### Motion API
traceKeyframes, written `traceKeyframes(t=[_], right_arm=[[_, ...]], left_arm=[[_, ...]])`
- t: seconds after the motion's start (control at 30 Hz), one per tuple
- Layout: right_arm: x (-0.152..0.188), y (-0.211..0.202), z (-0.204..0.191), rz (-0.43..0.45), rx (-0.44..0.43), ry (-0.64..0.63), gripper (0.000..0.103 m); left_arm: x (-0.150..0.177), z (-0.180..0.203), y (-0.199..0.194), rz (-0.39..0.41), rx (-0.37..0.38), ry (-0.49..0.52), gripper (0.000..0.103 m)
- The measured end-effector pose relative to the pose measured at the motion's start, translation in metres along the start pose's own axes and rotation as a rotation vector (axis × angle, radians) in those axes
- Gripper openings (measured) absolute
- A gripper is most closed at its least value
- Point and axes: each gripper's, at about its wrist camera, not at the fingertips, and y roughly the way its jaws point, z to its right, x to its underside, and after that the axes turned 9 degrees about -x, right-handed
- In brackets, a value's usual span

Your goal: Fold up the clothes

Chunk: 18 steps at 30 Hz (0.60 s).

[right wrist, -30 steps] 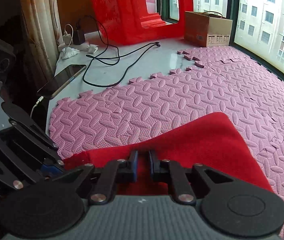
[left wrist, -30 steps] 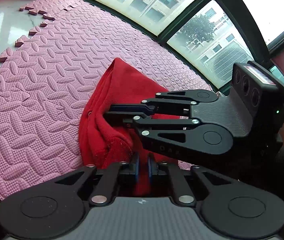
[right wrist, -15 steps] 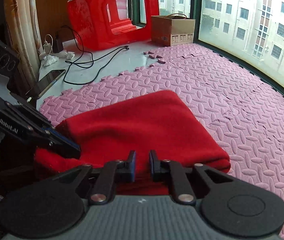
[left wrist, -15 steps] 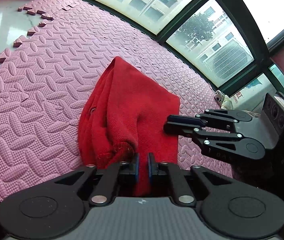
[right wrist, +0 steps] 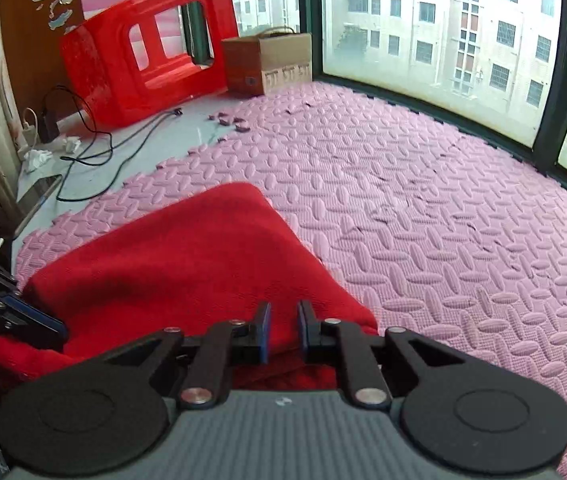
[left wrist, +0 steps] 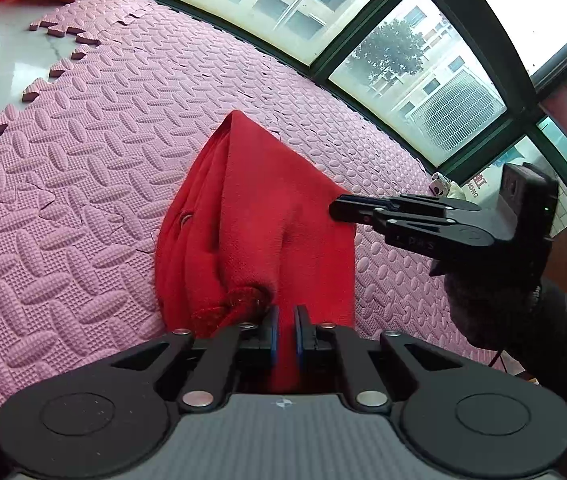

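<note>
On the pink foam mat (left wrist: pixel 83 184), a red knitted garment (left wrist: pixel 259 232) lies partly folded, its far corner resting on the mat and its near edges lifted toward both grippers. At the bottom of the left wrist view, the left gripper (left wrist: pixel 285 334) has its blue-padded jaws narrowed on a fold of the red fabric, which passes between the pads. A ribbed cuff or hem bunches just left of those jaws.

To the right in the same view, the right gripper (left wrist: pixel 337 210) reaches in from the side, its tips touching the garment's right edge, held by a dark-gloved hand (left wrist: pixel 483 292). From the right wrist view, that gripper's (right wrist: pixel 283 330) jaws stand narrow with red cloth between them, pinching the near edge of the garment (right wrist: pixel 187 264). The left gripper (right wrist: pixel 49 326) shows at the left edge, clamped on the cloth's other near corner.

Beyond the mat (right wrist: pixel 443 208), on a pale surface, sit a red plastic stool (right wrist: pixel 147 56) tipped on its side, a cardboard box (right wrist: pixel 267 60) and black cables (right wrist: pixel 95 148). Windows (right wrist: pixel 443 20) run along the mat's far side.
</note>
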Motion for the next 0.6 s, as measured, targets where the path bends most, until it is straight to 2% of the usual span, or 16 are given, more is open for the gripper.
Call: traceKeyframes(t=[0.07,0.13,0.2,0.23,0.27,0.43,0.5,0.6], right_arm=[[0.006,0.011,0.006,-0.021,-0.008,0.009,0.010],[-0.003,0.007,0.003,-0.028,-0.020,-0.011,0.012],[-0.013,0.000,0.004,-0.014,-0.047,-0.023,0.022],[-0.019,0.000,0.006,0.002,-0.052,-0.024,0.036],[-0.024,0.000,0.009,0.015,-0.058,-0.023,0.045],[-0.043,0.029,0.034,-0.008,-0.144,0.038,0.054],[-0.046,0.044,0.045,-0.033,-0.199,0.082,0.060],[-0.048,0.065,0.062,-0.074,-0.290,0.153,0.064]], left_arm=[[0.000,0.001,-0.001,-0.001,-0.004,0.000,0.010],[-0.001,0.001,-0.002,-0.003,-0.009,-0.005,0.010],[-0.002,0.002,-0.008,0.006,-0.015,-0.011,0.010],[-0.002,0.003,-0.011,0.015,-0.017,-0.013,0.010],[-0.002,0.004,-0.014,0.020,-0.022,-0.019,0.011],[0.003,0.006,-0.033,0.028,-0.078,-0.081,0.013],[0.006,0.006,-0.042,0.039,-0.106,-0.101,0.018],[0.008,0.002,-0.053,0.044,-0.136,-0.153,0.027]])
